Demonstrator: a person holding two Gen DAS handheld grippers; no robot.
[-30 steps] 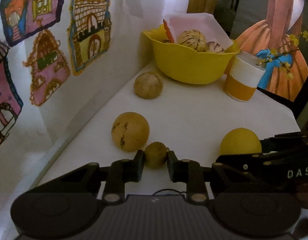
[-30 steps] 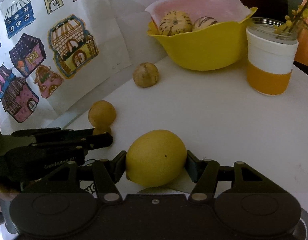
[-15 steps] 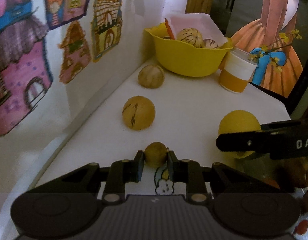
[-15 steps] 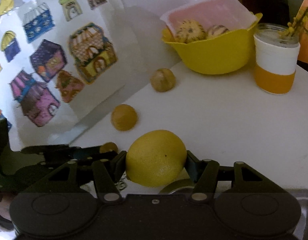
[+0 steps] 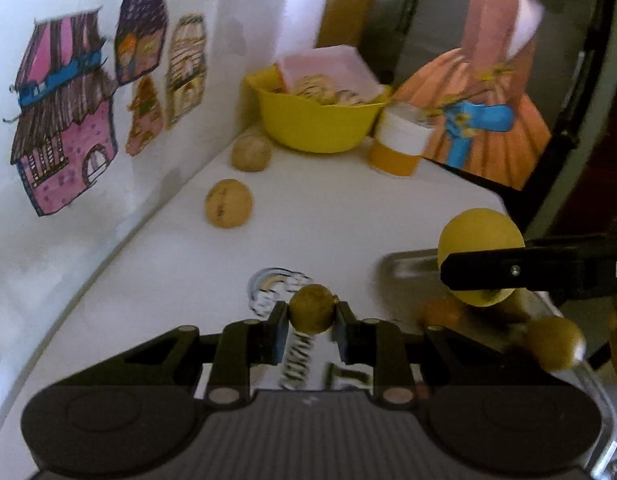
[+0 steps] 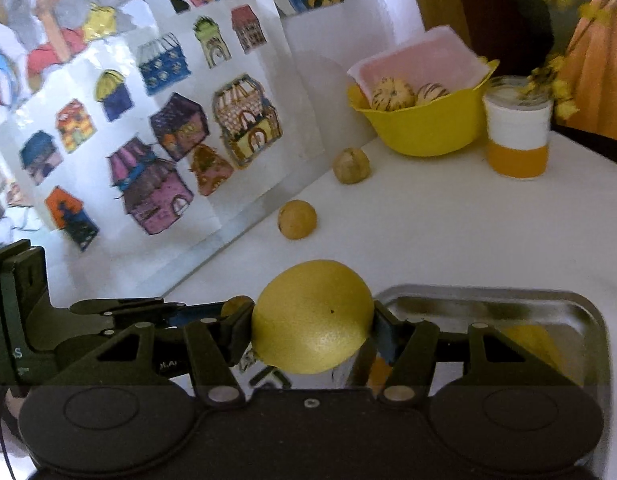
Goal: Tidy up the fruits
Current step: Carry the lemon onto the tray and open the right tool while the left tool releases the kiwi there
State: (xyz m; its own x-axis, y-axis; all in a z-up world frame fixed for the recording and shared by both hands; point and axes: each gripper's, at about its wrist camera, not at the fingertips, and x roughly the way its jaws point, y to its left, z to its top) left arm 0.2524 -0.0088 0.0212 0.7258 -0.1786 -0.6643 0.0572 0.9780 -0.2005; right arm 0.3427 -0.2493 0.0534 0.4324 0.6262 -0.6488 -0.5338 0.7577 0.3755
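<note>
In the left wrist view, my left gripper (image 5: pixel 311 315) has its fingers narrowed onto a small round olive-brown fruit (image 5: pixel 311 313), held above the white surface (image 5: pixel 328 216) just left of the shiny metal tray (image 5: pixel 404 266). Contact is only at the fruit's sides, so I judge it could roll out if I tilt or jolt. The right gripper (image 5: pixel 480 276) crosses in from the right carrying the big round yellow citrus fruit (image 5: pixel 479 236) over the tray; the two grippers are near, collision risk if both go for the tray together. Tray contents are blurred: a rounded olive fruit (image 5: pixel 554 342) and something orange, kind unclear. Tray's right side is cut off.

In the right wrist view, right gripper (image 6: pixel 312 320) fingers are spread fairly wide and clamped on the yellow citrus, sitting over the tray's (image 6: pixel 488 294) left edge. If released here it may hit the rim and roll onto the surface. The citrus hides the tray floor beneath it. The left gripper's load is barely visible behind it. Two tan round fruits (image 6: pixel 297 219) are left loose near the wall; the yellow plastic bowl (image 6: pixel 424 136) holds striped fruits, count uncertain.
</note>
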